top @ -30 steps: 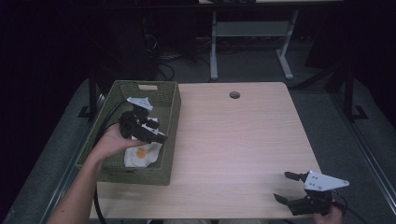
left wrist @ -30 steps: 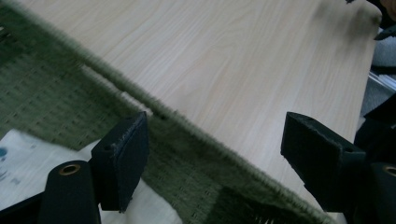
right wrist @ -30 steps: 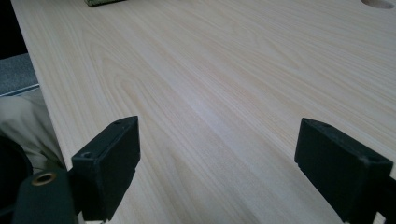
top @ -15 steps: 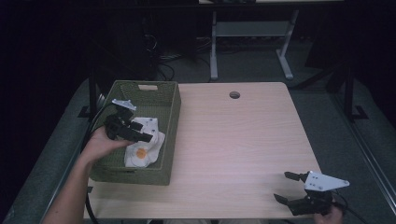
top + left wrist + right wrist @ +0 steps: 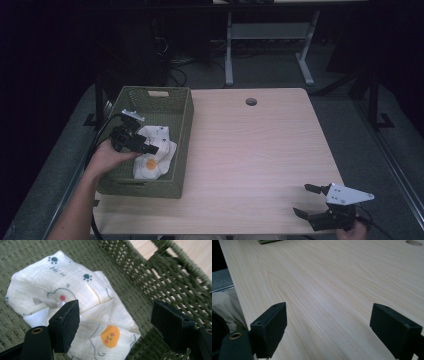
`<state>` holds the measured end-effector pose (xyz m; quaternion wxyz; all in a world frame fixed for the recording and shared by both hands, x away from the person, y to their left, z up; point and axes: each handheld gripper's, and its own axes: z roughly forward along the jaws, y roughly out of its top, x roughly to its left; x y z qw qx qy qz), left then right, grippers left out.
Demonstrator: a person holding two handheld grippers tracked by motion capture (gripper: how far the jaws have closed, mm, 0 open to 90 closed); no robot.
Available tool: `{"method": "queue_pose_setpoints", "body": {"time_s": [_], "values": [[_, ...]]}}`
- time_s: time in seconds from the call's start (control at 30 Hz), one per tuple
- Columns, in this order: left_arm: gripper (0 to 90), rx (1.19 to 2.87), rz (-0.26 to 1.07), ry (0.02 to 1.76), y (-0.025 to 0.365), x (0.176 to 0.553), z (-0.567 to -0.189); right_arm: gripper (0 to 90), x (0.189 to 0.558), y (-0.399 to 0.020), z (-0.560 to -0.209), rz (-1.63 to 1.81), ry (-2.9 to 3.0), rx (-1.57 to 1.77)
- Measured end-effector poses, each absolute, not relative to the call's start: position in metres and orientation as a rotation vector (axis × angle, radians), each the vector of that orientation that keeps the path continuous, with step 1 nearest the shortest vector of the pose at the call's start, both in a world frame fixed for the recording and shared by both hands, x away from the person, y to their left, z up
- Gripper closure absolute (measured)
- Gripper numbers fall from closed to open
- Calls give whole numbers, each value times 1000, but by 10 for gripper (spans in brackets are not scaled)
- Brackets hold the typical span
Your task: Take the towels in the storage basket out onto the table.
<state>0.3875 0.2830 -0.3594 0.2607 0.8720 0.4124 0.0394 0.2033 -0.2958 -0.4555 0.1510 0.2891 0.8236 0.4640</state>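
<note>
1. While the left gripper [image 5: 145, 146] hangs inside the green woven basket [image 5: 183, 120], its jaws stand spread and hold nothing; the left gripper view shows both pads clear of any fabric.
2. The white printed cloth [image 5: 156, 154] lies crumpled on the basket floor, toward the basket's near end and close against its table-side wall. Paw prints and an orange face mark it [image 5: 75, 302].
3. The left gripper sits just above the cloth, one jaw over its folds, the other toward the basket wall [image 5: 160, 282].
4. The right gripper [image 5: 311, 199] rests well apart from the basket, at the near corner of the wooden table [image 5: 260, 150] on the side away from the basket. Its jaws are likewise released, with bare tabletop between them [image 5: 329, 322].
5. Judgement: the step in hand is the approach to grasp the cloth; no pick is yet made.
6. Judgement: the next move calls for lowering the left jaws onto a raised fold and closing them, staying off the wicker, then lifting straight up over the basket rim.
</note>
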Motion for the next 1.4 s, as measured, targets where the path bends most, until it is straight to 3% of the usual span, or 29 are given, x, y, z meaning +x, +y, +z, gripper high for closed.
{"method": "queue_pose_setpoints", "body": {"time_s": [0.53,0.73,1.2,1.4], "values": [[246,2403,168,1390,281,400,-381,138,203,-296,-454,1341,2355,815],[274,2433,115,1484,273,403,-390,138,202,-297,-453,1348,2352,810],[276,2482,94,1614,260,414,-409,138,202,-298,-452,1353,2348,813],[328,2527,128,1651,253,415,-415,138,201,-298,-452,1355,2345,817]]}}
